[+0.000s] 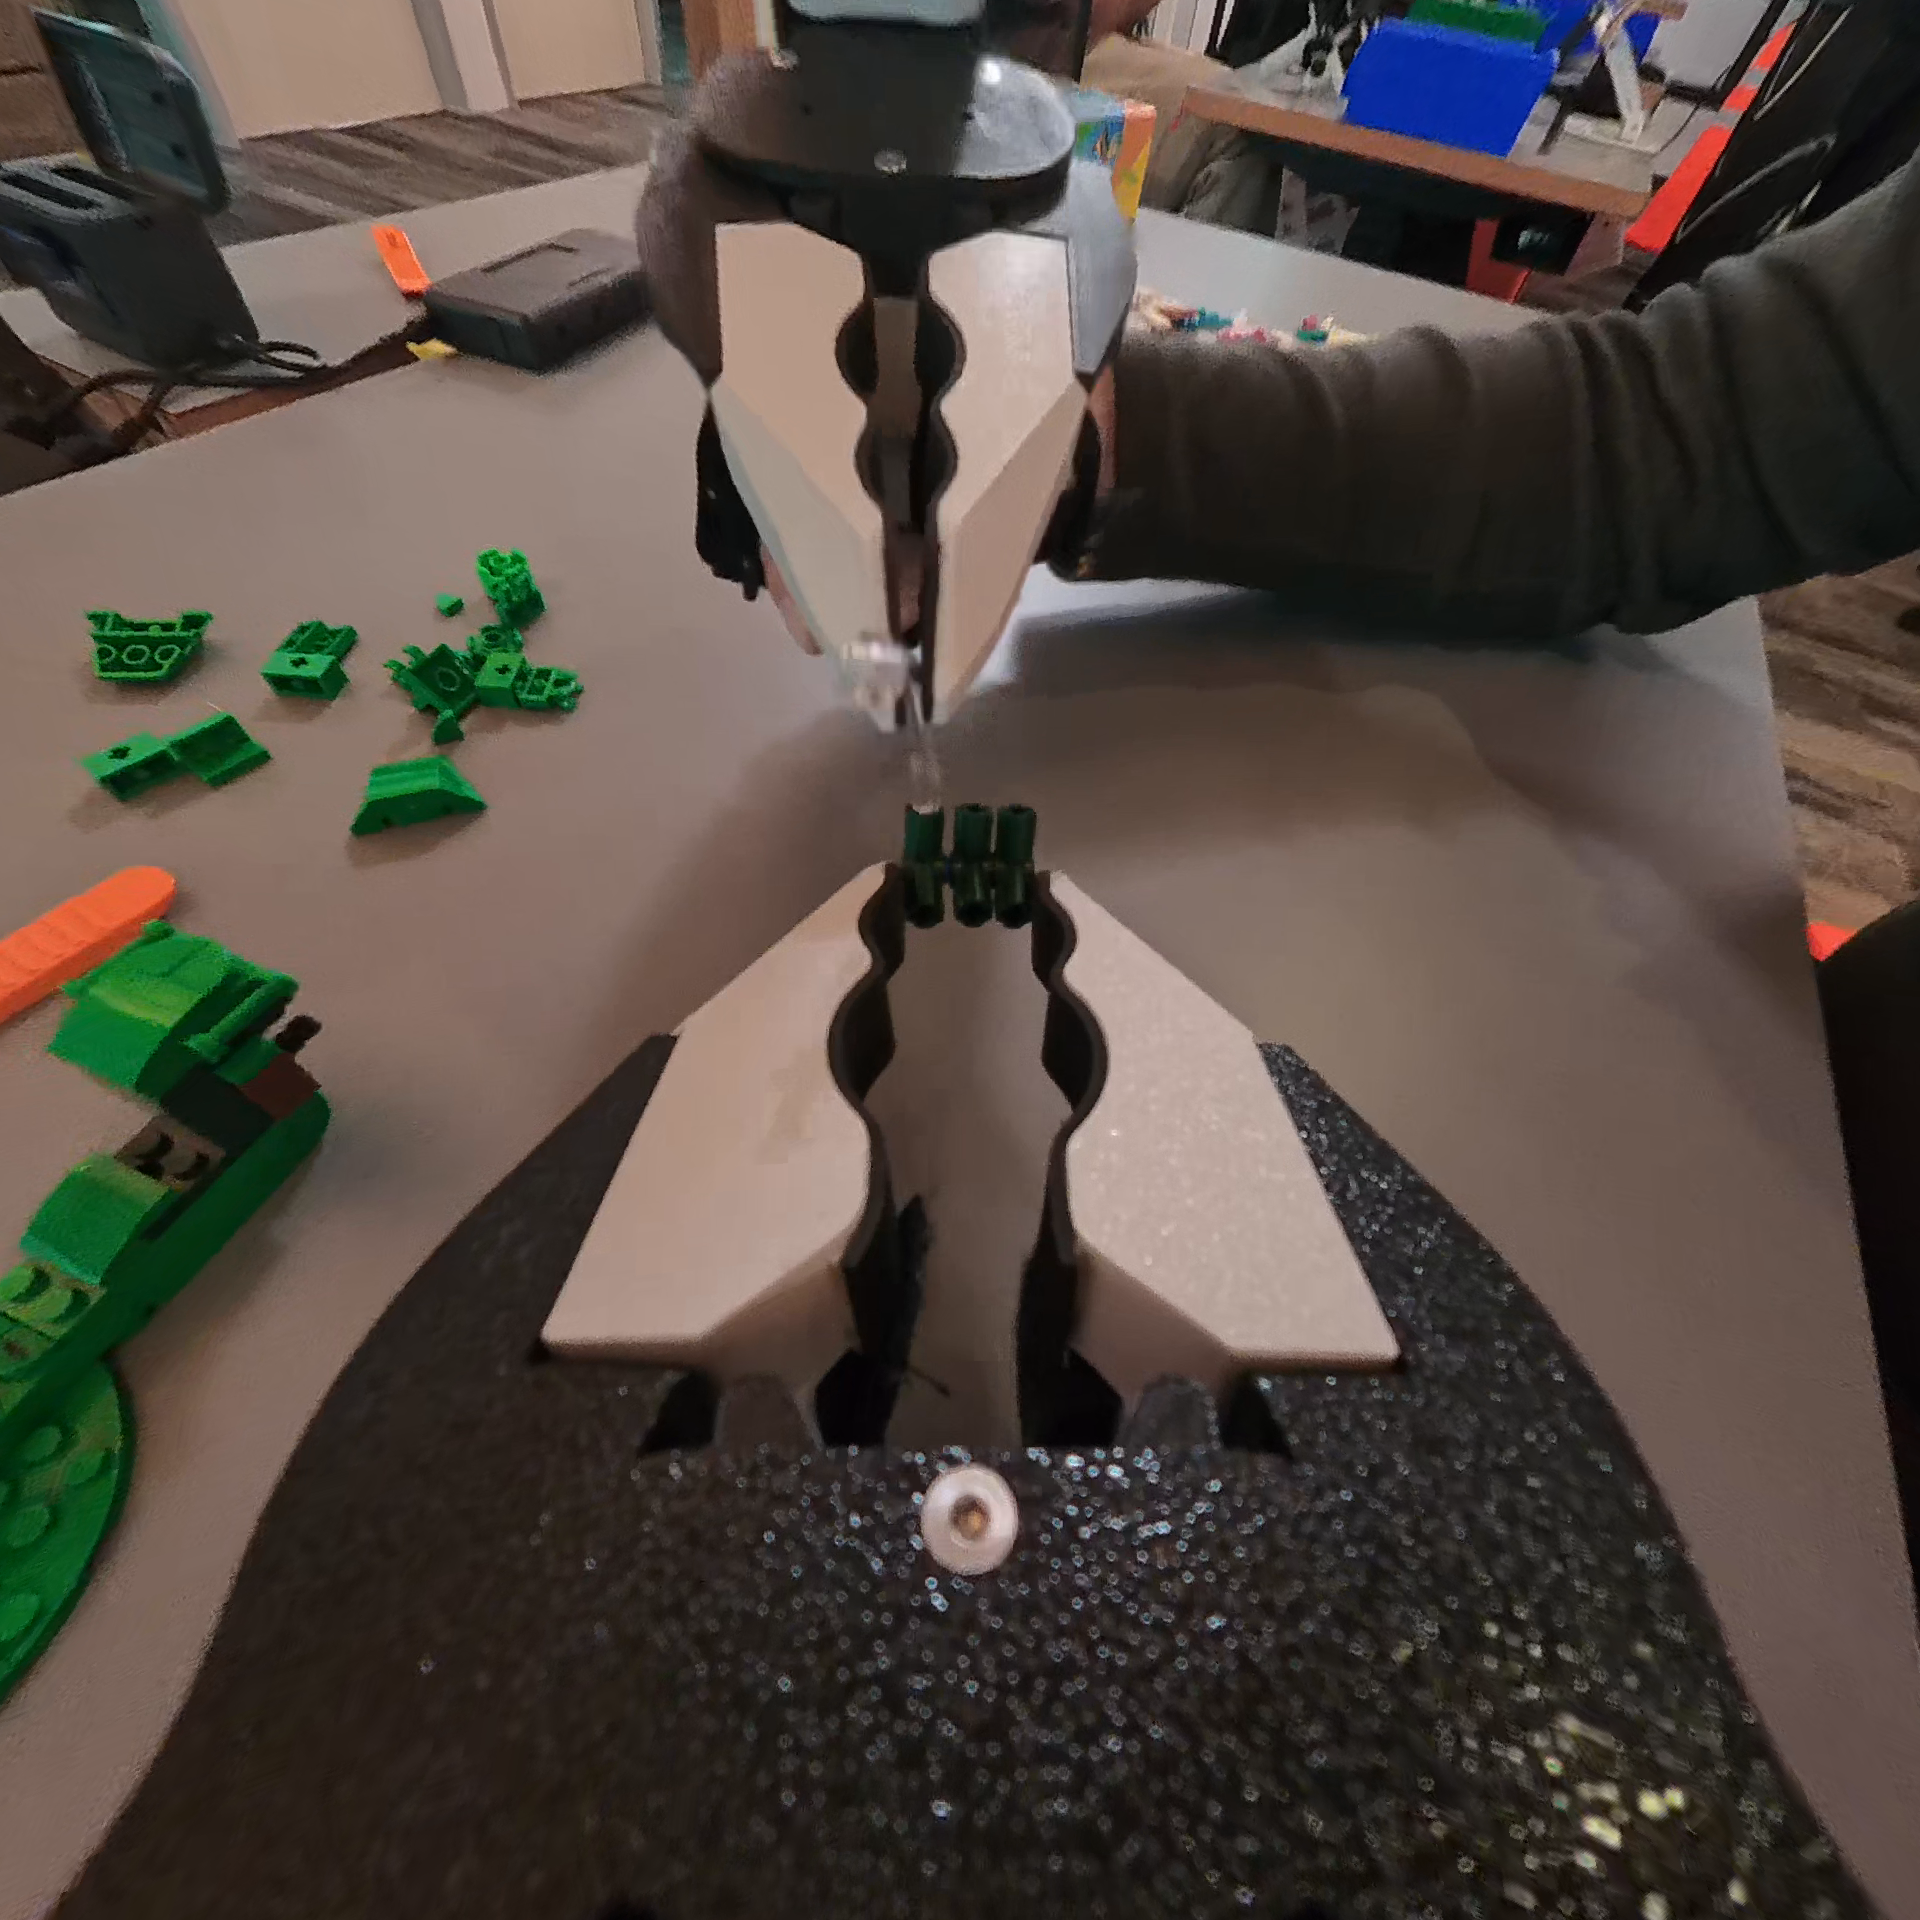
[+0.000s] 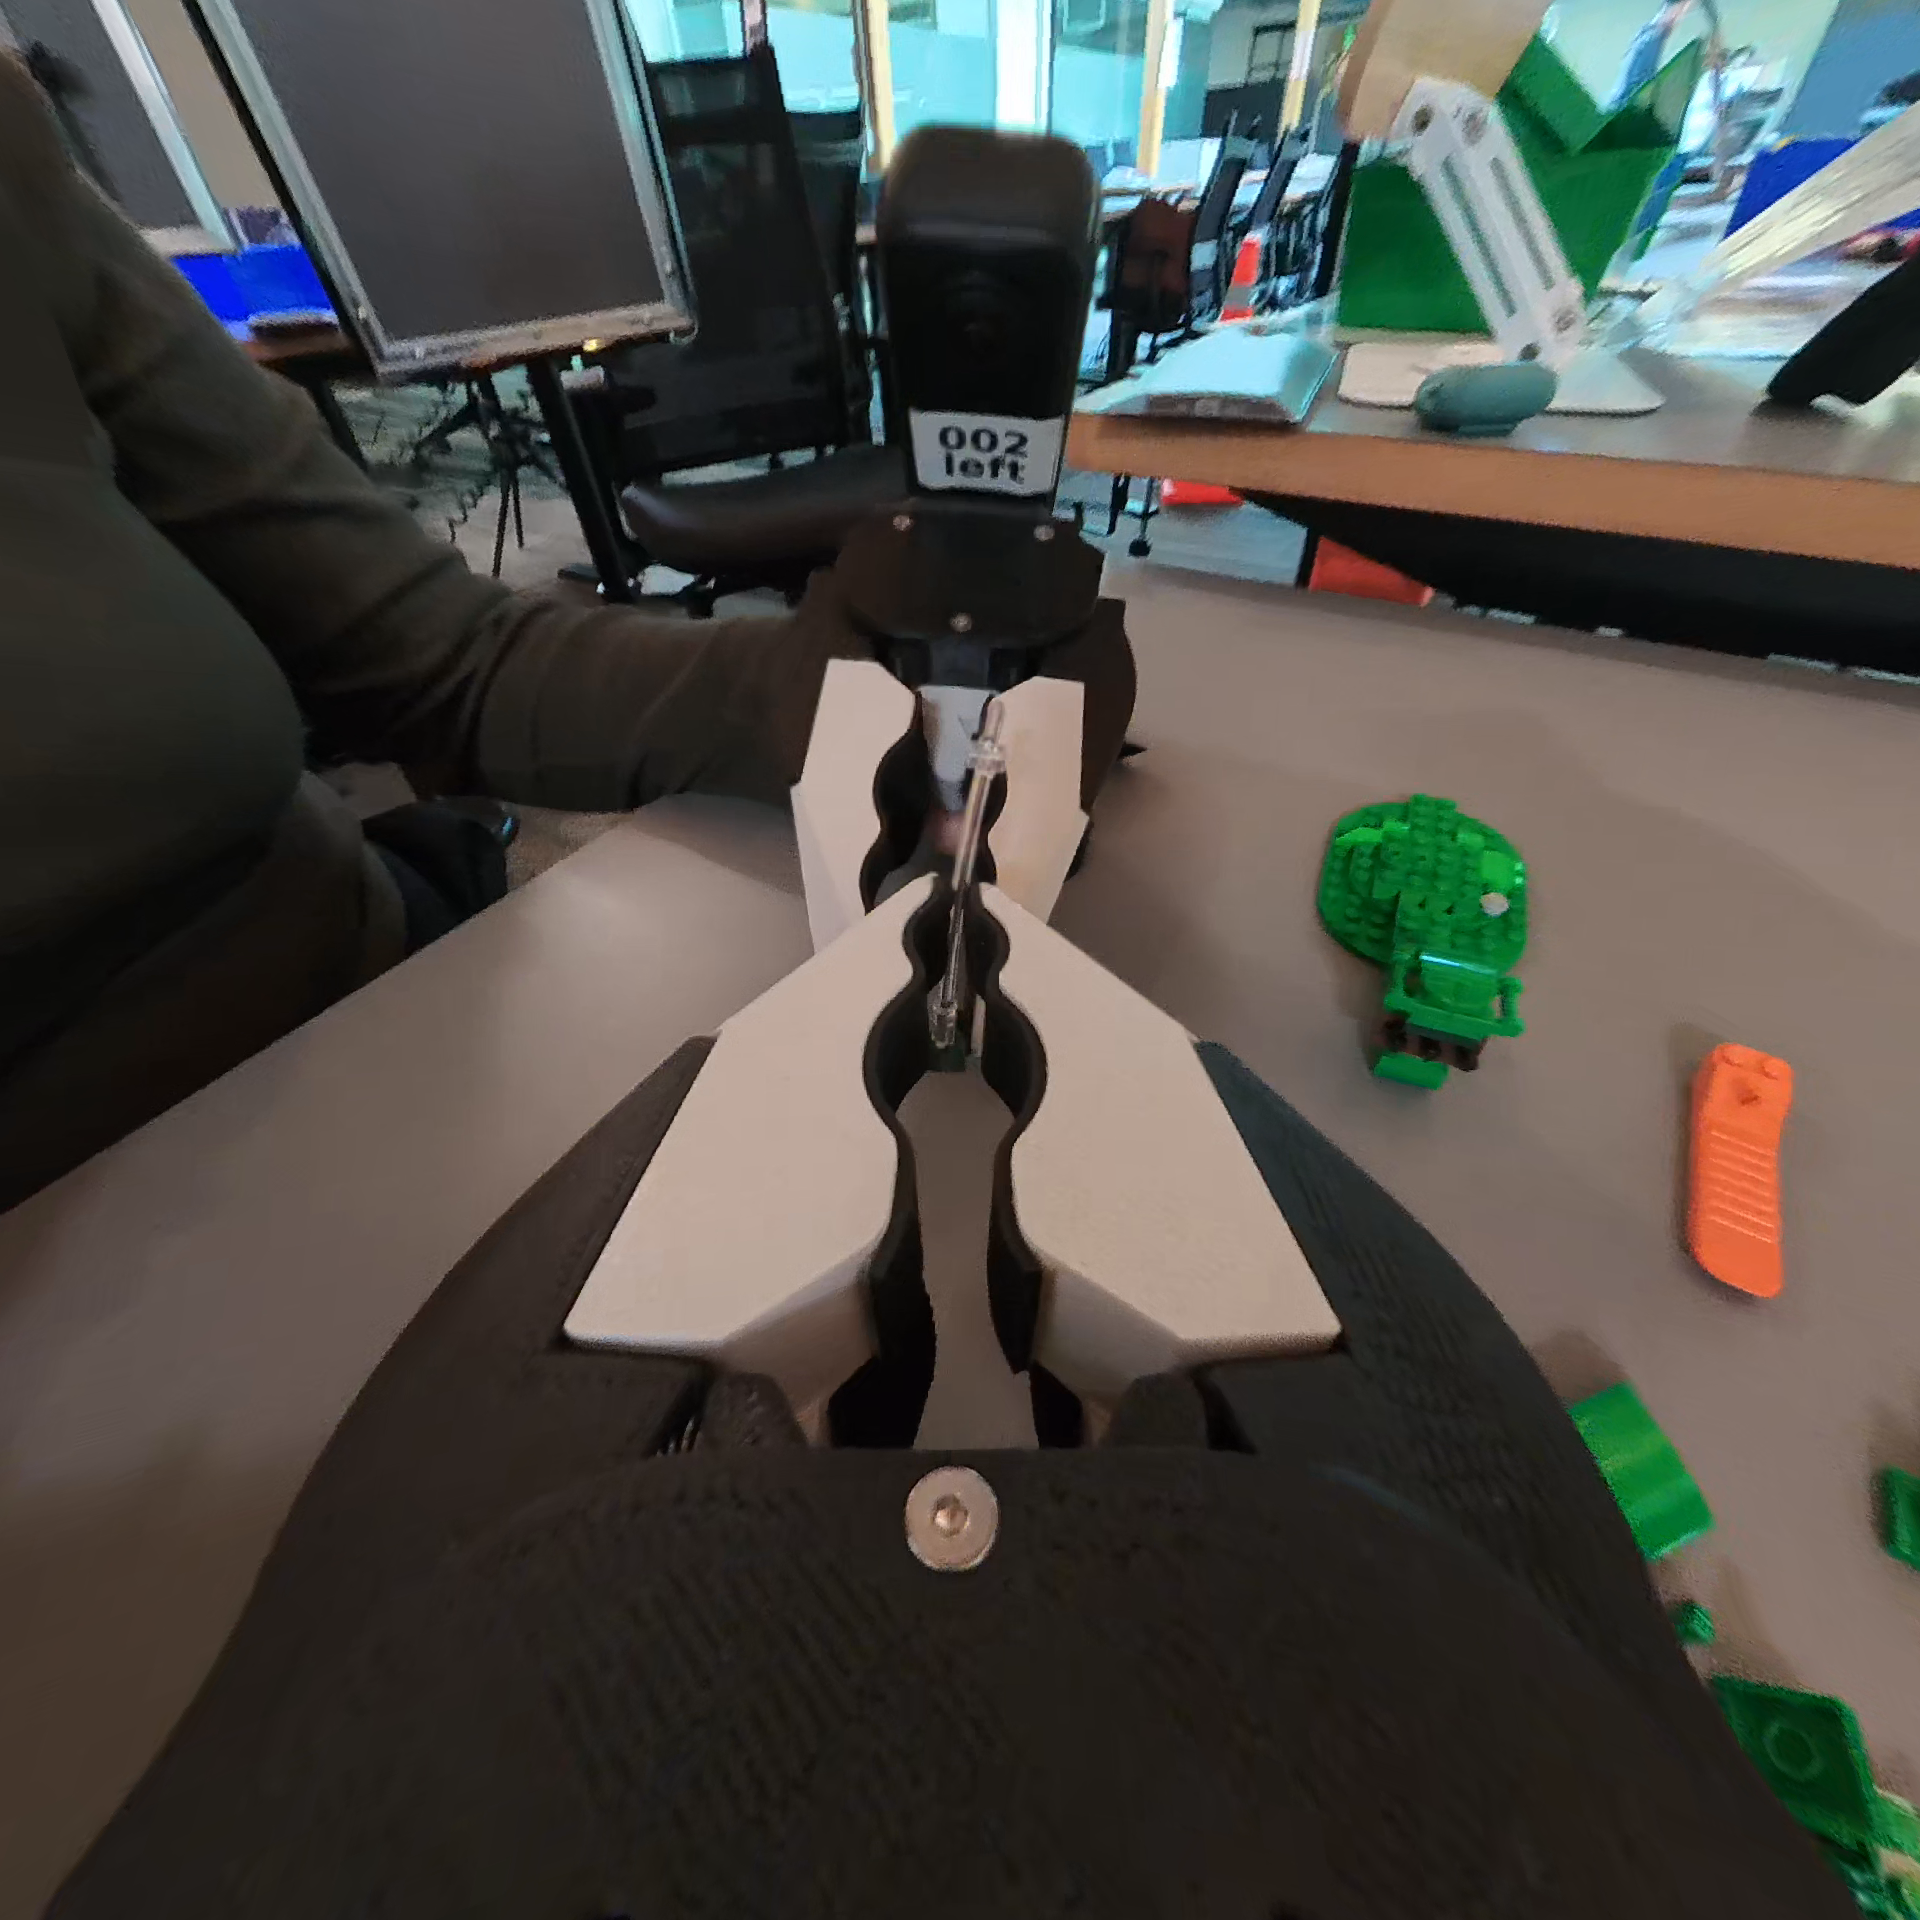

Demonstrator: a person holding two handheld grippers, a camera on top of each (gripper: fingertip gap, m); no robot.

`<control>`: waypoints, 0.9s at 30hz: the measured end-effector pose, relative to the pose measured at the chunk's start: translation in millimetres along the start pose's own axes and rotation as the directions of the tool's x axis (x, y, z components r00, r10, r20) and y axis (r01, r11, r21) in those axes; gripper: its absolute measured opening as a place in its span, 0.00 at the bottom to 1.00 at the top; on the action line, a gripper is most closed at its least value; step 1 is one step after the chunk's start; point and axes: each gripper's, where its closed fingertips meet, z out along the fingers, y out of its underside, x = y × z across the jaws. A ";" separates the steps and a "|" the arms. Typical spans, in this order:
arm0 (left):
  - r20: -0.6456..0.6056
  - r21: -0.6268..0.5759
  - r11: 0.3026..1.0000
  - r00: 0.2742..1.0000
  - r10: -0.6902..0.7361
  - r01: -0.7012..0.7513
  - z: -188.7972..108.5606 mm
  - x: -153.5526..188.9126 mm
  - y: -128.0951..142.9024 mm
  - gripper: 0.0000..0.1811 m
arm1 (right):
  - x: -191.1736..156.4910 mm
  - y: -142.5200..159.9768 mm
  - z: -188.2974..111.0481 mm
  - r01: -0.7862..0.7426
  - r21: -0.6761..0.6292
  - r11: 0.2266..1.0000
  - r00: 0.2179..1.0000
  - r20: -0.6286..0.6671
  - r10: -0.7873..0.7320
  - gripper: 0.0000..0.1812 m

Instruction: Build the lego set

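Dark green connector piece [image 1: 968, 864], clear rod [image 2: 964, 883], bright green loose bricks [image 1: 312, 675], orange brick separator [image 2: 1737, 1169], grey table [image 1: 1351, 987].

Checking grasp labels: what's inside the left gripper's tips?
A dark green three-barrel lego connector is pinched in the left gripper. The right gripper brings a clear rod to it. Its lower part is hidden by the fingers.

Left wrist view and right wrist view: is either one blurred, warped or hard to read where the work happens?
Left wrist view: the dark green piece in the left tongs is sharp, the clear rod above it smears against the grey table, edges bow from the wide lens. Right wrist view: the clear rod reads well, the green pieces at lower right blur.
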 end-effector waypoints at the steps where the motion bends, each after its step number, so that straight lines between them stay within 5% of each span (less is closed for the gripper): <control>1: -0.004 0.020 1.000 1.000 -0.013 0.013 -1.9 -0.7 -2.5 0.12 | 1.9 -3.2 -2.3 -0.006 0.018 1.000 1.000 -0.009 0.006 0.00; 8: -0.051 0.093 0.994 0.997 -0.053 0.058 -6.9 3.3 -11.8 0.12 | -1.1 -11.7 -10.0 -0.062 0.073 0.995 0.997 0.039 0.059 0.00; 27: -0.011 0.060 0.997 0.999 -0.042 0.043 -3.6 0.3 -7.9 0.12 | -1.1 -6.9 -2.1 -0.014 -0.009 1.000 1.000 -0.004 0.014 0.00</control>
